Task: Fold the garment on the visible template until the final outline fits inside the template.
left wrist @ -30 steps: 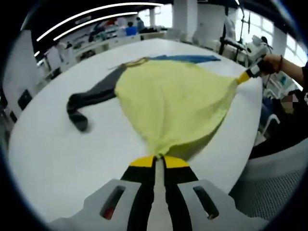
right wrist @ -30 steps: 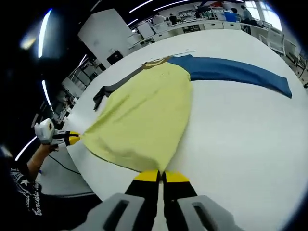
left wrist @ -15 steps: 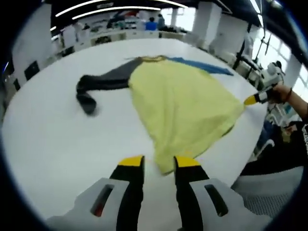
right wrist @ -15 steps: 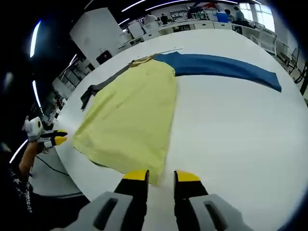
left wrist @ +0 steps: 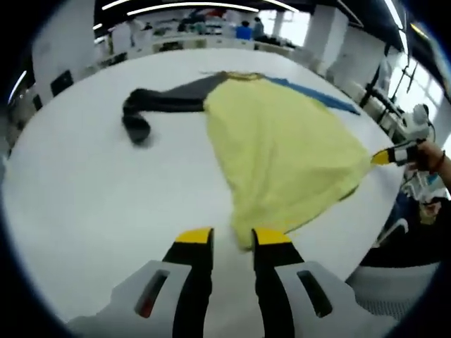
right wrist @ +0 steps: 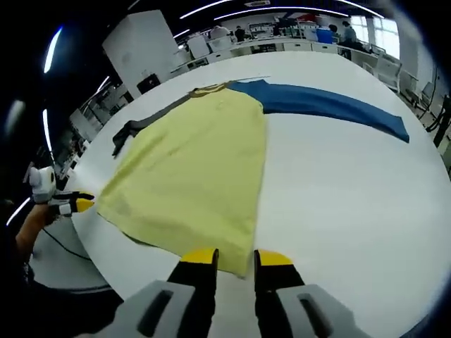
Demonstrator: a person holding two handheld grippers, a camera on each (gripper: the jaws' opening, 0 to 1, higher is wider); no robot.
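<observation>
Garment [left wrist: 282, 151] lies flat on the white table [left wrist: 84, 183] in the left gripper view, yellow body spread for folding; the left gripper [left wrist: 231, 239] stands apart-jawed, empty, at its hem. Right gripper view: the right gripper [right wrist: 235, 258] likewise gapes over the hem corner. No template outline is discernible.
</observation>
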